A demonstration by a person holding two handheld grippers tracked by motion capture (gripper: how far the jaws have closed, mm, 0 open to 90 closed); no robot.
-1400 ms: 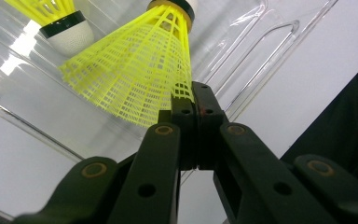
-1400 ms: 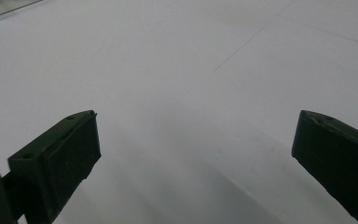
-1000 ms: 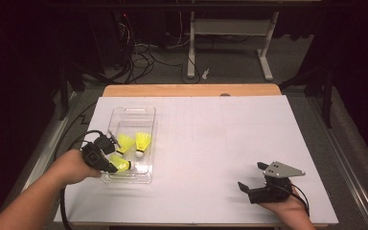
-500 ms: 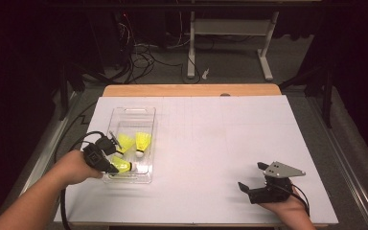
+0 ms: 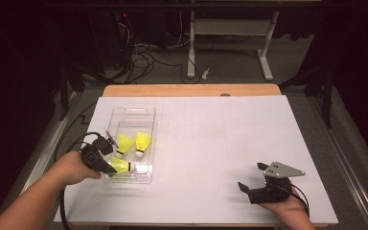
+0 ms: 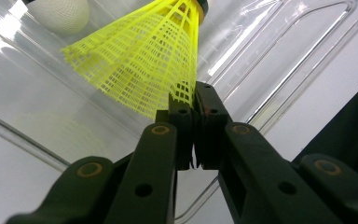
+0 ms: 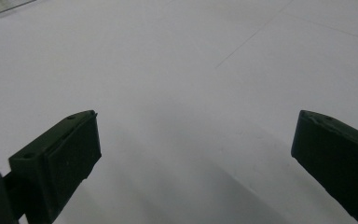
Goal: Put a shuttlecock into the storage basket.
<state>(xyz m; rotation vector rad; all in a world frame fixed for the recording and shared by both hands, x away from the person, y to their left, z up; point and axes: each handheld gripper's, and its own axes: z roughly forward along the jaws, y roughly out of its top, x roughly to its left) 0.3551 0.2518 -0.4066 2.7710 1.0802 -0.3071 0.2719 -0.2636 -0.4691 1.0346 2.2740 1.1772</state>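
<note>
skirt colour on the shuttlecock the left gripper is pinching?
Bright yellow mesh skirt; clearest in the left gripper view.

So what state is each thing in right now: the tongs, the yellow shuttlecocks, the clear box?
Left tongs: shut on the skirt edge of the near shuttlecock.
Near shuttlecock: pinched by its skirt, inside the box at its near end.
Two other shuttlecocks: lying loose in the box, untouched.
Box: open, no lid on, flat on the table.
Right tongs: open, holding nothing, over bare table.

White-covered table [image 5: 211,143]; clear plastic tray [image 5: 146,114] lies on it at the left, far from its right edge
</note>
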